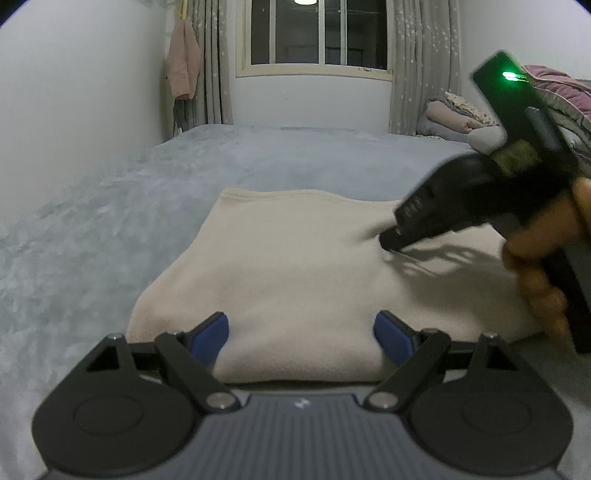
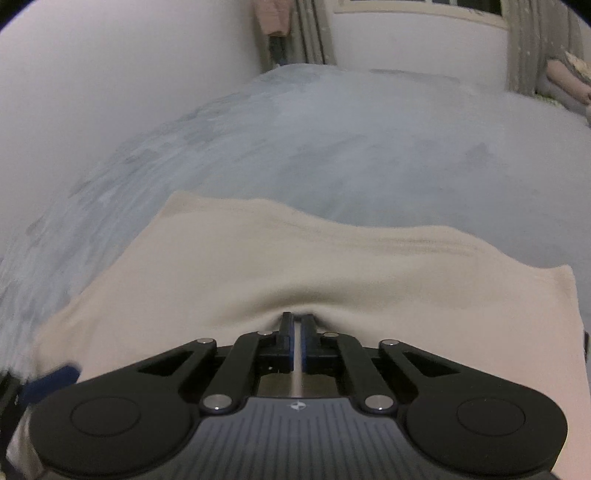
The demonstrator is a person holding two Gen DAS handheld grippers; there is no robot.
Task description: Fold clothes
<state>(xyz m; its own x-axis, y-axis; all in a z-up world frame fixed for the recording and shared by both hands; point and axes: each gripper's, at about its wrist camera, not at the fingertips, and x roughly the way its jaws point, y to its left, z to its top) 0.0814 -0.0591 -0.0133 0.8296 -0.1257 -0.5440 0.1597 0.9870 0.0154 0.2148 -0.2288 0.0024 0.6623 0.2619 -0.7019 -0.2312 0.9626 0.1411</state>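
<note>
A cream garment lies folded in a rough rectangle on the grey-blue bed. My left gripper is open at its near edge, one blue pad on each side of a bulge of fabric, with nothing clamped between them. My right gripper, held by a hand, points down onto the right part of the cloth. In the right wrist view the right gripper is shut, its tips sunk into a pucker of the cream garment. A blue pad of the left gripper shows at the lower left.
The grey-blue bed cover stretches to a white wall on the left and a curtained window ahead. Piled bedding and a purple quilt sit at the far right. A pink garment hangs by the curtain.
</note>
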